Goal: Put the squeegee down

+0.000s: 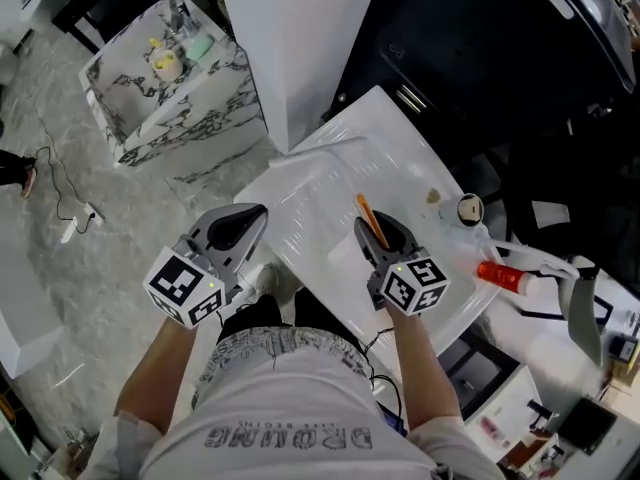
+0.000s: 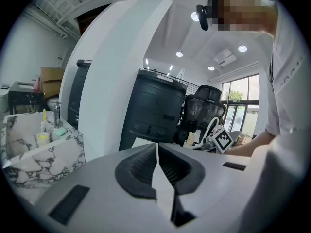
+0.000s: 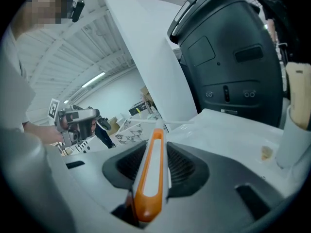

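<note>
The squeegee (image 1: 371, 220) has an orange and white handle. My right gripper (image 1: 372, 230) is shut on that handle, over the near part of the white table (image 1: 320, 203). In the right gripper view the handle (image 3: 151, 174) runs forward between the pads of the right gripper (image 3: 156, 147) to a thin white blade (image 3: 167, 128) that hangs just above the tabletop (image 3: 233, 125). My left gripper (image 1: 255, 216) hovers off the table's left edge, over the floor. Its jaws (image 2: 156, 152) meet at the tips with nothing between them.
A marble-patterned sink unit (image 1: 175, 108) with small bottles stands at the upper left. A white pillar (image 1: 300, 38) and a black machine (image 1: 470, 58) rise behind the table. A red spray bottle (image 1: 500, 276) and a small round object (image 1: 468, 208) lie at the table's right end.
</note>
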